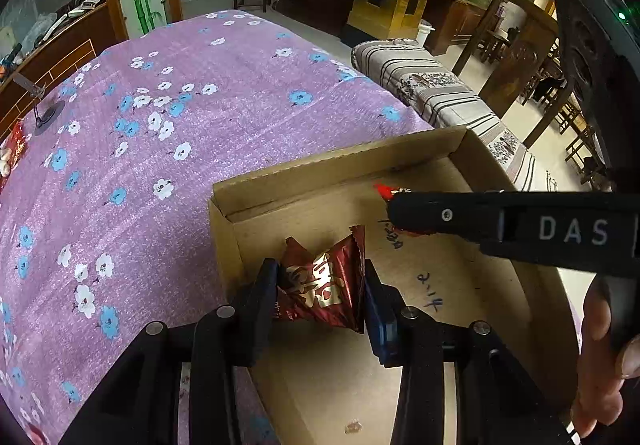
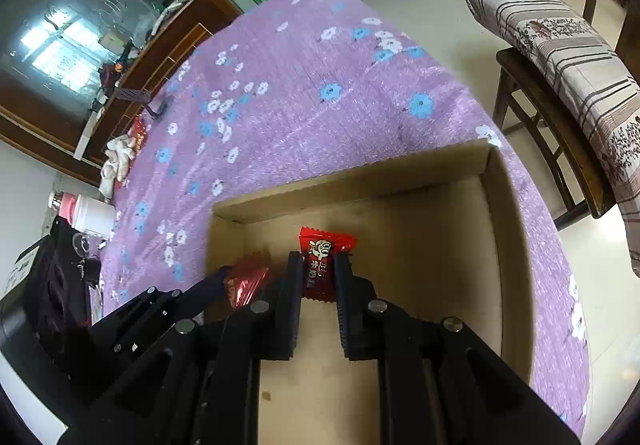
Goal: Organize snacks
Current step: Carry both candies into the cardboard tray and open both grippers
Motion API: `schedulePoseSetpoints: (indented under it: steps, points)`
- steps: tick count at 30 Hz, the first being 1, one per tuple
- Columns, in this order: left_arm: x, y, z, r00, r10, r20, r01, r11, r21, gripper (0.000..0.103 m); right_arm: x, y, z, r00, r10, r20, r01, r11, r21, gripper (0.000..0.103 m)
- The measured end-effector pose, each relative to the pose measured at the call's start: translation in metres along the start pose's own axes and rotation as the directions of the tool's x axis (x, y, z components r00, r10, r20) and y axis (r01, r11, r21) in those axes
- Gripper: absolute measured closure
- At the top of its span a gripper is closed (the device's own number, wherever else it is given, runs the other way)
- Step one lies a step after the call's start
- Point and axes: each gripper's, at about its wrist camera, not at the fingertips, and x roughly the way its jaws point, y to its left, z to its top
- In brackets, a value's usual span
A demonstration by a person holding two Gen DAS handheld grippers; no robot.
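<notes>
Here, the left tongs (image 1: 320, 285) are pinching a dark-red foil candy packet (image 1: 324, 281) while the right tongs (image 2: 318, 273) are clamping a bright-red wrapped sweet (image 2: 322, 261), both above the open brown cardboard box (image 2: 360, 181).

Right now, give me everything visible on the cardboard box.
The cardboard box is a shallow open-topped tray of plain brown corrugated board with low upright walls, pen scribbles on its floor and a small stain near the front. It sits flat on the purple floral cloth. Both claws reach over it: the left claw grips a dark red candy, the right claw a bright red candy.
</notes>
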Motion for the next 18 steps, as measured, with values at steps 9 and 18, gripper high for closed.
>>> schedulePoseSetpoints:
  steps: [9, 18]
  points:
    - [0.001, 0.006, 0.003, 1.0, -0.006, 0.018, 0.006, 1.0, -0.016, 0.06, 0.012, 0.007, 0.002, 1.0, -0.019, -0.018, 0.019, 1.0, -0.025, 0.087]
    - [-0.019, 0.006, 0.003, 0.998, -0.023, 0.051, 0.024, 1.0, -0.016, 0.04, -0.007, 0.006, -0.003, 0.999, -0.03, 0.027, 0.03, 1.0, 0.001, 0.071]
